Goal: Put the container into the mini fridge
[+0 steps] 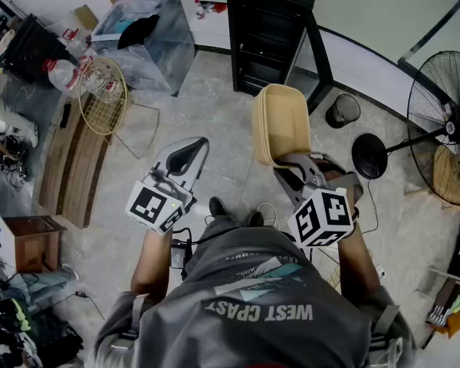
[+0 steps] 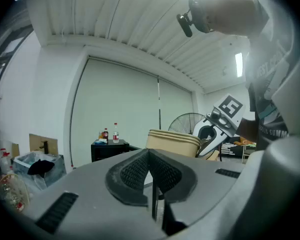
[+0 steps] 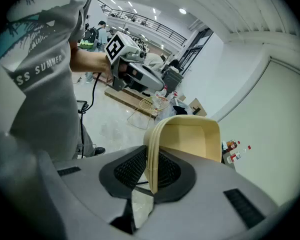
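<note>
A stack of beige plastic containers [image 1: 280,125] hangs tilted on its side above the floor, and my right gripper [image 1: 289,165] is shut on its near rim. In the right gripper view the rim [image 3: 155,144] sits pinched between the black pads [image 3: 132,169]. The black mini fridge [image 1: 270,33] stands ahead by the wall with its door swung open to the right. My left gripper [image 1: 192,148] is held level to the left of the containers, shut with nothing in it. In the left gripper view its pads [image 2: 135,171] meet, with the containers [image 2: 172,139] beyond them.
Bottles [image 2: 110,134] stand on top of the fridge. A small black bin [image 1: 343,110] and a standing fan [image 1: 445,125] are to the fridge's right. A wire basket [image 1: 103,98], a plastic-wrapped box [image 1: 146,41] and wooden boards [image 1: 73,167] lie at left.
</note>
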Demonstrator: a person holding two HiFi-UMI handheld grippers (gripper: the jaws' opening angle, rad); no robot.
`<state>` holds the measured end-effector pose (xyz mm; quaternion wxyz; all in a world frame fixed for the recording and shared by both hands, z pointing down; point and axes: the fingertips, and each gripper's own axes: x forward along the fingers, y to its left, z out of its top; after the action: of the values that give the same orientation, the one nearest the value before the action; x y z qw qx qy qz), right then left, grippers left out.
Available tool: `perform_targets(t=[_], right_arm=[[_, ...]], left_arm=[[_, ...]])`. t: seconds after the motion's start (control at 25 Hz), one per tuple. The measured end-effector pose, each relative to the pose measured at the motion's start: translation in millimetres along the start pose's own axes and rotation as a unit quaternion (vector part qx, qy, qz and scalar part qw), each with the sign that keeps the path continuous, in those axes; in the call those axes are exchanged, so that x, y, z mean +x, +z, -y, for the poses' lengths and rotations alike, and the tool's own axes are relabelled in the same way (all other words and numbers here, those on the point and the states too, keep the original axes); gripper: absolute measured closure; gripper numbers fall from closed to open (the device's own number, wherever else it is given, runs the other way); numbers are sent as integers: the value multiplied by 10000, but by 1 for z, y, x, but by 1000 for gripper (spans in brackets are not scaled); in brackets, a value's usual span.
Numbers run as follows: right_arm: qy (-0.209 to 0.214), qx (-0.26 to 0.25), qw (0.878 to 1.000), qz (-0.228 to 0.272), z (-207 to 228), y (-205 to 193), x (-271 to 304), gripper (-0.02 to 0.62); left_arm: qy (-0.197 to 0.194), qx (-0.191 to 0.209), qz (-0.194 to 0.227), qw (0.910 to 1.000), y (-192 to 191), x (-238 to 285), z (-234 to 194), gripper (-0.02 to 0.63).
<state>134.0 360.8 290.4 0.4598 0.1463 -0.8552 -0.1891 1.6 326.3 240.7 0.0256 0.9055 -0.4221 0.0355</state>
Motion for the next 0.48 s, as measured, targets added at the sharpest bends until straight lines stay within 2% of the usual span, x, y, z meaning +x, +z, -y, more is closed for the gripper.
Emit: perform_targets(t=[0.24, 0.48], right_arm=[[-98, 14, 9999, -81, 14, 13, 16, 535], [-193, 91, 9995, -235, 20, 32, 37, 535]], left_arm=[[45, 14, -43, 10000, -2, -13, -30, 592], [-154, -10, 43, 9999, -2, -18, -54, 592]])
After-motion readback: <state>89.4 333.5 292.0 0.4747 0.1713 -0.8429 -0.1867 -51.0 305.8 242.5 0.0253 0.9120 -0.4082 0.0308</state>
